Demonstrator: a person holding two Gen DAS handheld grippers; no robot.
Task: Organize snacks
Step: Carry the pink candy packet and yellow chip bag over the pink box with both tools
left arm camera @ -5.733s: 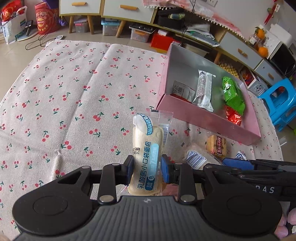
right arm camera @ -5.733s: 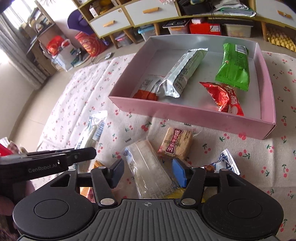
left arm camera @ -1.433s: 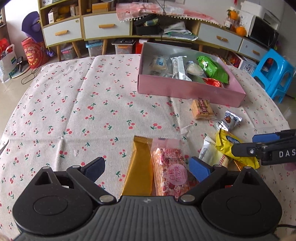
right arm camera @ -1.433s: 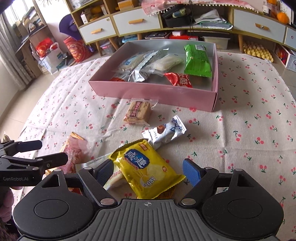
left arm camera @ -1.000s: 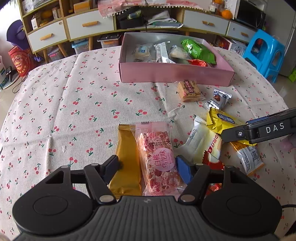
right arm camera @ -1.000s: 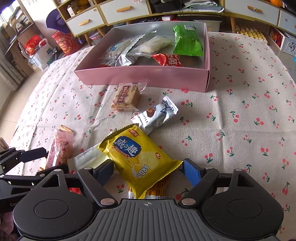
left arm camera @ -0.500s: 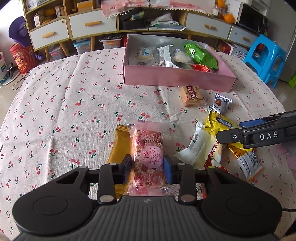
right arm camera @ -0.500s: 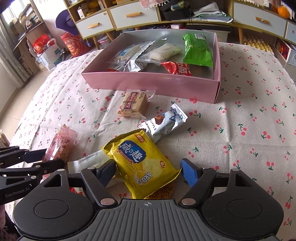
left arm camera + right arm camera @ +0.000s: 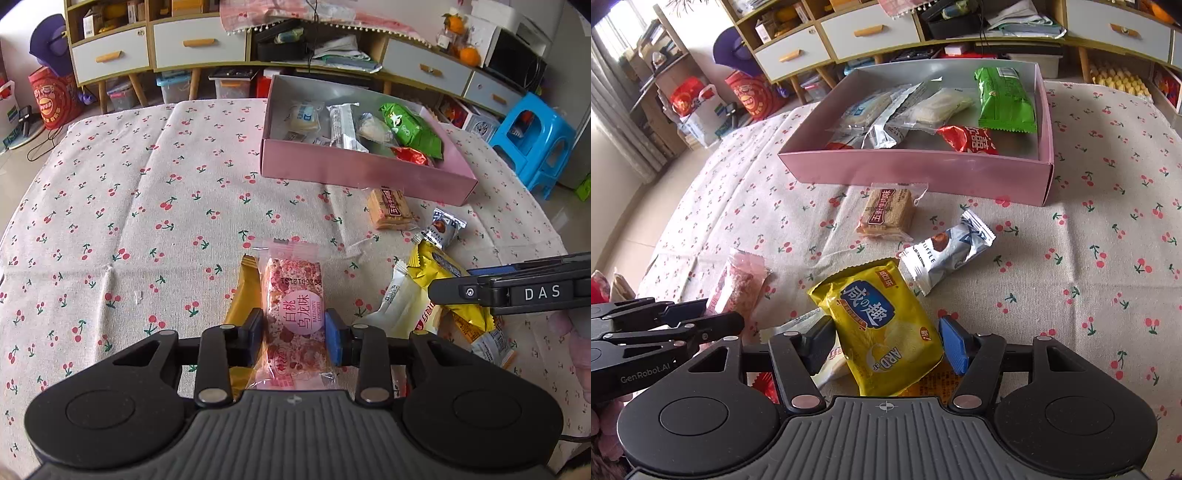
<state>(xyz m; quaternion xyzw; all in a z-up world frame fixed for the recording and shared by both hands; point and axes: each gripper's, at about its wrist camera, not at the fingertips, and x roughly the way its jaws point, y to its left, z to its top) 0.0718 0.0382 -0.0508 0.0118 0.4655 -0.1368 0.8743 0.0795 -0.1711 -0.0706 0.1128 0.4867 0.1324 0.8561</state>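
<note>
Left gripper [image 9: 294,334] clamped on a pink speckled plastic-wrapped snack bar [image 9: 293,314], well in front of the shallow pink cardboard box [image 9: 354,171]. Right gripper [image 9: 886,341] half open, jaws just closing around a yellow crinkly biscuit packet [image 9: 882,325], pads seemingly not yet pressing, nearer that box.

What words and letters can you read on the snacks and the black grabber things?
"DAS": on the right gripper's side.
"GenRobot.AI": on the left gripper's side.
"白桃乌龙味 BAITAOWU LONGWEI": round label on the pink snack bar.
"咸の趣" and "ARD": on the yellow packet.
"RUFFLE", first letter hidden: silver wrapper.
"五谷牛轧饼", hard to read: brown biscuit.
Snacks in the pink box: too blurred.
</note>
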